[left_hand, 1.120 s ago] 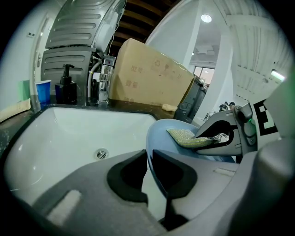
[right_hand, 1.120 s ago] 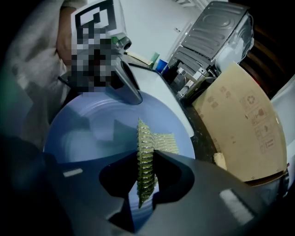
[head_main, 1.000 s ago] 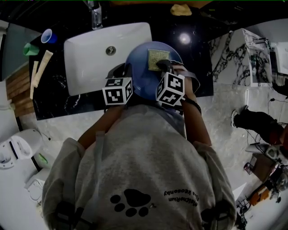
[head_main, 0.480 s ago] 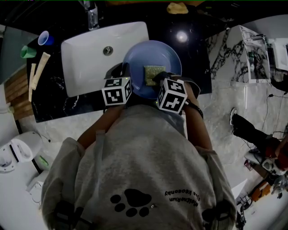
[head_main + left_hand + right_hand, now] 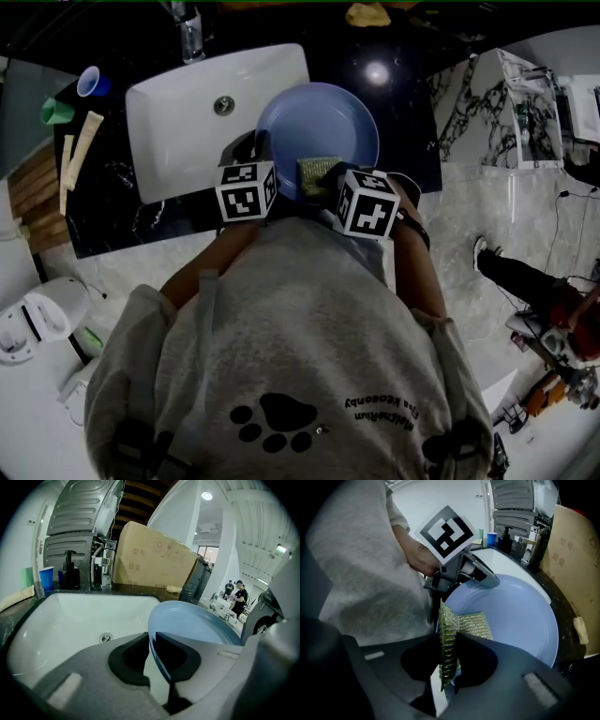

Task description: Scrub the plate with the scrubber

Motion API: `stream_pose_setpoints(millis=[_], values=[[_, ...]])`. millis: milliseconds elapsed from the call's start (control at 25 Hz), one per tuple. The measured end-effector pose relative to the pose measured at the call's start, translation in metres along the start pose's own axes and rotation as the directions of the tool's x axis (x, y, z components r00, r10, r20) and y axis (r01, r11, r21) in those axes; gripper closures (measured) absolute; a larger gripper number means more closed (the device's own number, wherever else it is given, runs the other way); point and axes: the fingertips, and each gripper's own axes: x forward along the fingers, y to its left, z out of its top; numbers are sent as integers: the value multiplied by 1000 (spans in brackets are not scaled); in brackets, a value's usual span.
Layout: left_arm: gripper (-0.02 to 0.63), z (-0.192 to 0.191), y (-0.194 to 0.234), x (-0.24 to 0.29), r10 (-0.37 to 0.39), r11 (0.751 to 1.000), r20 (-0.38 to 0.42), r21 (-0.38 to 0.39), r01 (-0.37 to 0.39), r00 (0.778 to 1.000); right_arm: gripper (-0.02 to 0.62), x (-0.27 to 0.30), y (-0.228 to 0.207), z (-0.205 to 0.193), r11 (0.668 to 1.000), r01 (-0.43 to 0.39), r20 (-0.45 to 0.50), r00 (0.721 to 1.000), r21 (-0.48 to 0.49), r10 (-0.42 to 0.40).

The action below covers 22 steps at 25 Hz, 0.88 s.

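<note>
Plate (image 5: 201, 625) rim sits clamped in left tongs (image 5: 152, 644); right gripper view alone shows right tongs (image 5: 449, 660) pinching scrubber (image 5: 474, 623).

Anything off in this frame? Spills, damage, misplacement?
Nothing spilled or broken. Only oddity: the green mesh scrubber is bent, one half pinched upright in the right gripper, the other flat on the round blue plate.

- The blue plate (image 5: 323, 117) overlaps the right end of the white sink (image 5: 169, 131) and the black counter (image 5: 408, 122).
- The left gripper (image 5: 255, 155) meets the plate's near-left rim, with its marker cube just nearer.
- The greenish scrubber (image 5: 314, 172) lies on the plate's near part, at the tip of the right gripper (image 5: 330, 184).
- A faucet (image 5: 190, 33) stands at the sink's far edge.
- Far left on the counter are a blue cup (image 5: 91, 81) and a green cup (image 5: 56, 111), side by side.
- A grey sweatshirt (image 5: 281, 347) with a paw print fills the near side.
</note>
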Motion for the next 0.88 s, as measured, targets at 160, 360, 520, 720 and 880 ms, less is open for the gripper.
stream_pose_setpoints(millis=[160, 360, 520, 720, 880], values=[[555, 0, 1, -1, 3, 1000, 1, 2, -3, 1000, 522, -11, 15, 4, 998, -60, 18, 998, 0, 60], [555, 0, 0, -1, 2, 1000, 4, 4, -2, 1000, 523, -24, 27, 12, 995, -100, 63, 993, -2, 100], [555, 1, 0, -1, 1, 1000, 7, 4, -1, 1000, 523, -35, 27, 18, 996, -87, 108, 990, -1, 86], [557, 1, 0, -1, -1, 1000, 8, 4, 1, 1000, 522, -63, -2, 26, 995, 97, 182, 979, -4, -95], [557, 0, 0, -1, 0, 1000, 8, 4, 0, 1000, 522, -86, -46, 26, 930, 366, 207, 913, -36, -351]])
